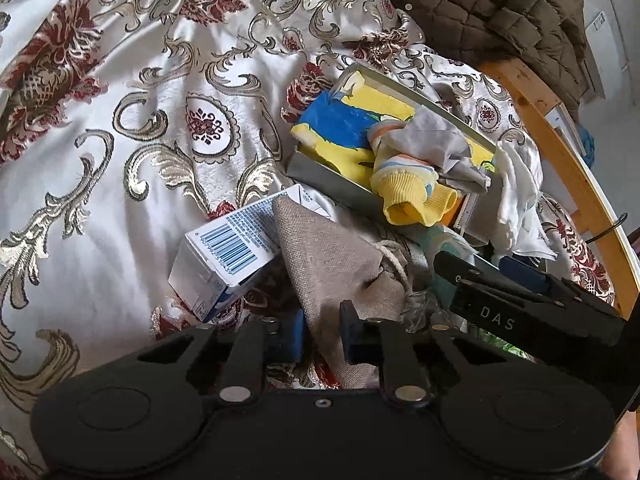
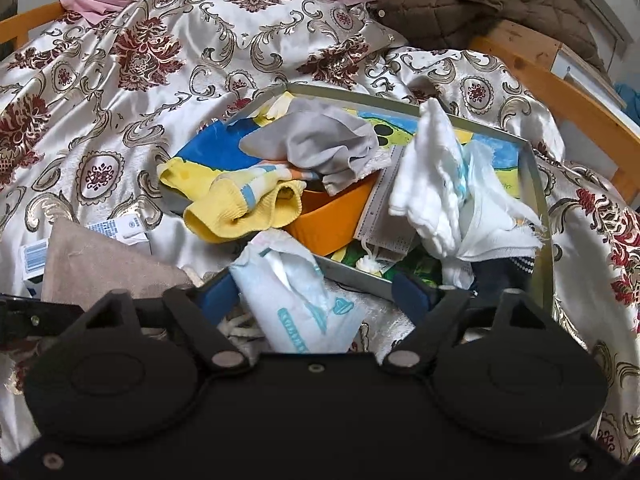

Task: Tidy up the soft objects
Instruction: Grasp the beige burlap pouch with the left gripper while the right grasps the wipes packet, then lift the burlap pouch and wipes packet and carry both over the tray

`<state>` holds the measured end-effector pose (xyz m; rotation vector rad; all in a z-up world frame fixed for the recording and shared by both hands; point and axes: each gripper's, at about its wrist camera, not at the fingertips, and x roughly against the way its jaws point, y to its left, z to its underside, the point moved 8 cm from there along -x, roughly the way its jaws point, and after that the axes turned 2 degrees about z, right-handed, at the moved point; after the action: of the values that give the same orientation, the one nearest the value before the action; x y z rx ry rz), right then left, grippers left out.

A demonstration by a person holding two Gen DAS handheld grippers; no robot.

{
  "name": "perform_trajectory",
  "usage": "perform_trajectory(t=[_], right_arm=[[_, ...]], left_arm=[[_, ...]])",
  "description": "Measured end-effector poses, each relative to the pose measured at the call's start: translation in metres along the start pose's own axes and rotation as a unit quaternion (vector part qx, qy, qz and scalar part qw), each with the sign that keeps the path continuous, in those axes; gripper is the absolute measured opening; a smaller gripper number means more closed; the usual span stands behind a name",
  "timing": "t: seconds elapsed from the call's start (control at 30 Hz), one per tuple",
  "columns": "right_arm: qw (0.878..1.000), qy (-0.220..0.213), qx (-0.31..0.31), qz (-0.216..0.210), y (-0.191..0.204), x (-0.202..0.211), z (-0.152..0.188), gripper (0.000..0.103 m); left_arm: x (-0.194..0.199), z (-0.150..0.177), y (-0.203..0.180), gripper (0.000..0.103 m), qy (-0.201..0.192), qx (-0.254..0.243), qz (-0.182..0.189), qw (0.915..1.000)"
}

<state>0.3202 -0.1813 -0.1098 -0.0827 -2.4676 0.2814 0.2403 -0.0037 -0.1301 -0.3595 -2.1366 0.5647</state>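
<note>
Spreading beneath both hand-held grippers, a satin bedspread (image 1: 120,128) patterned in maroon and gold covers the bed, with a brown quilted jacket (image 1: 500,8) heaped far ahead and to the right of the left gripper and a wooden bed rail (image 1: 560,132) curving along that same side. Ahead of the right gripper (image 2: 320,292) sits a shallow grey tray (image 2: 538,200) holding soft items: a yellow-and-blue printed cloth (image 2: 208,152) lining its far left, a grey cloth (image 2: 320,140) over that, white rags (image 2: 432,192) bunched at the right, a yellow-cuffed sock (image 2: 244,208) spilling over the near-left edge, an orange bowl (image 2: 332,216) beside it and a grey face mask (image 2: 380,208) against the bowl.

Between the right gripper's blue pads, which stand fairly wide and do not visibly press anything, lies a white tissue packet (image 2: 296,292) with teal print, just short of the tray's near wall. The left gripper (image 1: 322,328) has its pads drawn narrow on the lower edge of a beige burlap drawstring pouch (image 1: 332,256), which rises ahead of it. Left of the pouch, partly under it, rests a white carton (image 1: 228,252) with a blue barcode.
</note>
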Motion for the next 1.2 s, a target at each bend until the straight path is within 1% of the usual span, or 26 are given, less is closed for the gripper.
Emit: perform_trajectory(t=[0.07, 0.1, 0.13, 0.17, 0.2, 0.3, 0.37, 0.4, 0.53, 0.67, 0.8, 0.9, 0.97, 1.07, 1.2], right_arm=[[1.0, 0.003, -0.006, -0.006, 0.003, 0.002, 0.002, 0.063], [1.0, 0.003, -0.011, -0.012, 0.003, 0.002, 0.002, 0.059], [1.0, 0.003, -0.016, -0.019, 0.004, 0.003, 0.003, 0.055], [1.0, 0.003, -0.018, -0.024, 0.005, 0.003, 0.003, 0.048], [0.999, 0.003, -0.016, -0.028, 0.006, 0.004, 0.004, 0.04], [1.0, 0.002, -0.003, -0.029, 0.012, 0.007, 0.003, 0.017], [1.0, 0.001, 0.002, -0.031, 0.015, 0.01, 0.003, 0.015], [0.999, -0.002, 0.004, -0.032, 0.015, 0.011, 0.002, 0.01], [0.999, -0.015, 0.015, -0.037, 0.018, 0.021, 0.001, 0.008], [0.999, -0.035, 0.026, -0.031, 0.018, 0.036, 0.0, 0.006], [0.997, -0.065, 0.025, -0.026, 0.015, 0.059, -0.007, 0.005], [0.994, -0.098, 0.036, -0.02, 0.012, 0.079, -0.016, 0.005], [0.991, -0.122, 0.047, -0.011, 0.011, 0.093, -0.021, 0.005], [0.986, -0.156, 0.067, 0.002, 0.009, 0.109, -0.027, 0.005], [0.976, -0.197, 0.092, 0.024, 0.004, 0.126, -0.034, 0.005]], left_arm=[[-0.001, 0.0, 0.001, 0.018, 0.0, 0.003, 0.003, 1.0], [-0.001, -0.001, 0.001, 0.017, -0.001, 0.003, 0.005, 1.0], [-0.001, -0.002, 0.0, 0.012, -0.001, -0.001, 0.007, 1.0], [-0.001, -0.003, -0.001, 0.008, -0.005, -0.005, 0.006, 1.0], [0.0, -0.004, -0.002, 0.007, -0.009, -0.009, 0.006, 0.9999], [0.004, -0.008, -0.003, 0.003, -0.027, -0.015, 0.006, 0.9995], [0.006, -0.01, -0.004, 0.002, -0.034, -0.018, 0.015, 0.9991], [0.007, -0.011, -0.006, 0.001, -0.034, -0.019, 0.022, 0.999], [0.014, -0.02, -0.008, 0.001, -0.047, -0.014, 0.044, 0.9978], [0.02, -0.025, -0.011, 0.0, -0.057, -0.012, 0.052, 0.9969], [0.036, -0.032, -0.021, 0.0, -0.083, -0.027, 0.066, 0.994], [0.055, -0.038, -0.035, 0.0, -0.117, -0.058, 0.084, 0.9878], [0.067, -0.043, -0.044, 0.0, -0.144, -0.076, 0.1, 0.9816], [0.077, -0.05, -0.052, 0.0, -0.169, -0.08, 0.125, 0.9743], [0.087, -0.07, -0.067, 0.0, -0.217, -0.079, 0.164, 0.9591]])
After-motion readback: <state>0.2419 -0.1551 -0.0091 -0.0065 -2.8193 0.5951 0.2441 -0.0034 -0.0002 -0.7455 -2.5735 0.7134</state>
